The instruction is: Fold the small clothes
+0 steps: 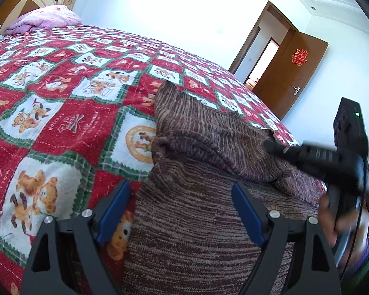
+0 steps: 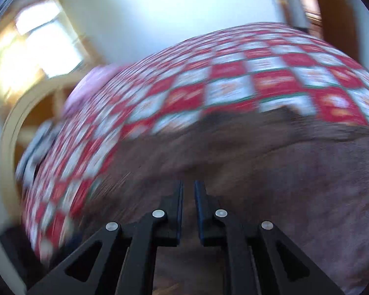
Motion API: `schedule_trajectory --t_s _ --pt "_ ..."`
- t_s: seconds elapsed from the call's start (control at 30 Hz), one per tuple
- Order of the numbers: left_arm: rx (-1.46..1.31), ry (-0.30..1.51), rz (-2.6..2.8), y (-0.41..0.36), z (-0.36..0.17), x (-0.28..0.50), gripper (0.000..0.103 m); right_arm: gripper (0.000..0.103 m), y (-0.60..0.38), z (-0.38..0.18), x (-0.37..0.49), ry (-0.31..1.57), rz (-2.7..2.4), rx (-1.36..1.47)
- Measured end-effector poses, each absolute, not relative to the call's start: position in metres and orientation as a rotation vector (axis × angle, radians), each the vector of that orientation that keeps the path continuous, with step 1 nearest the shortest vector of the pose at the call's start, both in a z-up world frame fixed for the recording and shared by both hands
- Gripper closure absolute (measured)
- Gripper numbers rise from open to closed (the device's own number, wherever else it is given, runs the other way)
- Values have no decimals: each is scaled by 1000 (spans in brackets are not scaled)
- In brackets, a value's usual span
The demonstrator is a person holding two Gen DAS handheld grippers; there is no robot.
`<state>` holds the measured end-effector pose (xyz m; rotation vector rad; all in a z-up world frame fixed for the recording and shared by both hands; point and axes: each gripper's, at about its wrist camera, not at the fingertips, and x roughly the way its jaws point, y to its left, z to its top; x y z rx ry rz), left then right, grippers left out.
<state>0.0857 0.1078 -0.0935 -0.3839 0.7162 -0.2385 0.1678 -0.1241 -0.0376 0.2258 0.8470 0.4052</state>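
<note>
Left jaws spread over the brown knit garment [image 1: 196, 209]; right jaws nearly together above it.

Checkered cartoon bedspread [image 1: 61, 78], pink pillow [image 1: 45, 18], open brown door [image 1: 295, 73], apparently a window [image 2: 44, 46]

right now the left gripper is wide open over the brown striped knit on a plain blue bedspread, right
Not quite. The bedspread is not plain blue: it is a red, white and green checked quilt with cartoon animal prints, as the left wrist view shows. The rest holds: the left gripper is wide open over the brown striped knit.
</note>
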Motion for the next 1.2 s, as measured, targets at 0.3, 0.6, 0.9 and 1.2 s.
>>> schedule_trajectory --t_s 0.3,0.6,0.9,1.2 --pt "-366 829 -162 115 -76 98 17 91 -110 -73 138 895 418 275" --pt "52 866 52 95 -79 146 12 91 -125 -82 140 887 469 407" --pt "-95 887 194 118 -80 119 9 91 -119 -80 139 889 458 357" --pt "-175 783 123 115 -39 135 10 91 -122 -81 140 890 466 379"
